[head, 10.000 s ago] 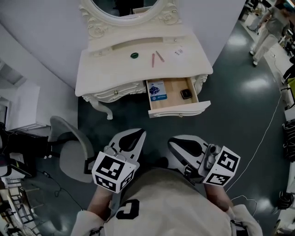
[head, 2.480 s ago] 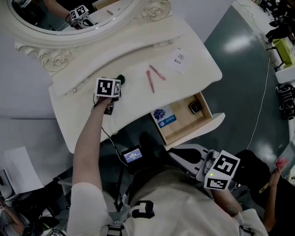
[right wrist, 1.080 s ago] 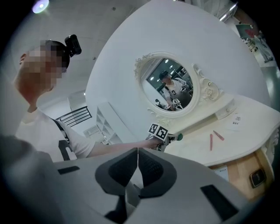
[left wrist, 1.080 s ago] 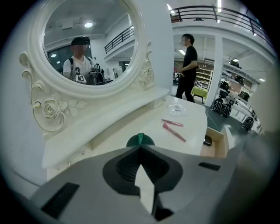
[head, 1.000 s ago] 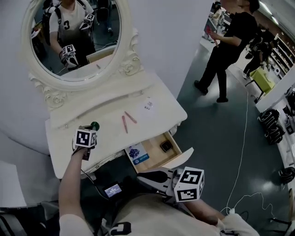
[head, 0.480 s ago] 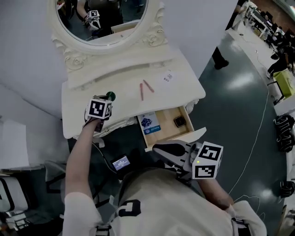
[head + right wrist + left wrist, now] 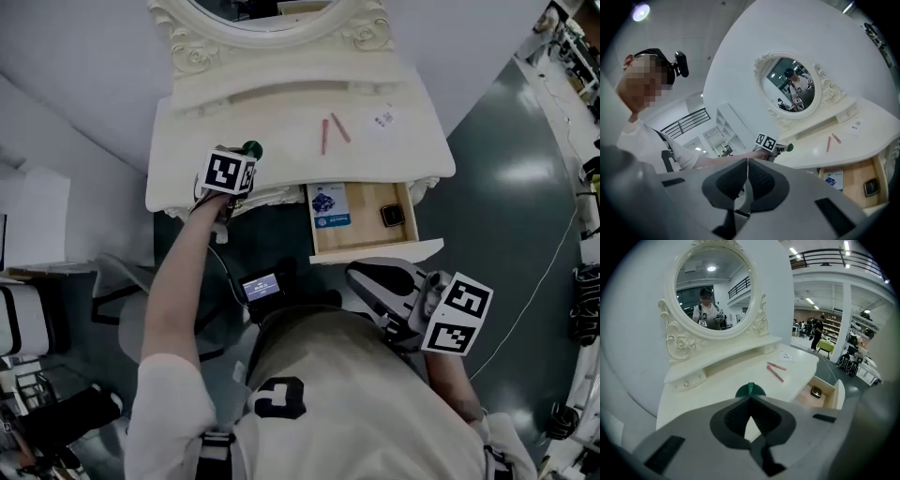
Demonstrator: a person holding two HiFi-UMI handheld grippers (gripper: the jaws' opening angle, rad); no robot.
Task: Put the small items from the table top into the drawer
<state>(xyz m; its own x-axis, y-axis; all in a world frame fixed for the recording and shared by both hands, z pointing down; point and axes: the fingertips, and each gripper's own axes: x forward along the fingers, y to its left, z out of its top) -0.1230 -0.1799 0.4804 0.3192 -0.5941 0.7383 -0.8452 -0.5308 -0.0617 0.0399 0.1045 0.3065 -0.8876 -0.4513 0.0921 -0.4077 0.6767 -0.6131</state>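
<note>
Carry step, I reckon: green disc grabbed, drawer not reached yet

The green disc [image 7: 750, 390] sat pinched in the closed tips of the left gripper [image 7: 750, 401], just over the left front of the table top [image 7: 281, 122] and well apart from the open drawer [image 7: 366, 225]. Two pink sticks [image 7: 330, 131] and a white tag [image 7: 382, 119] lay on the top. The right gripper [image 7: 746, 161] was closed on nothing, low by the body. Next move probably needs the disc swung right over the drawer, then let go.

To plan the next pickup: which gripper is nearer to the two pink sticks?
Left. The left gripper, jaws shut on a green disc, is over the table top, just left of the pink sticks. The right gripper hangs off the table, in front of the open drawer.
</note>
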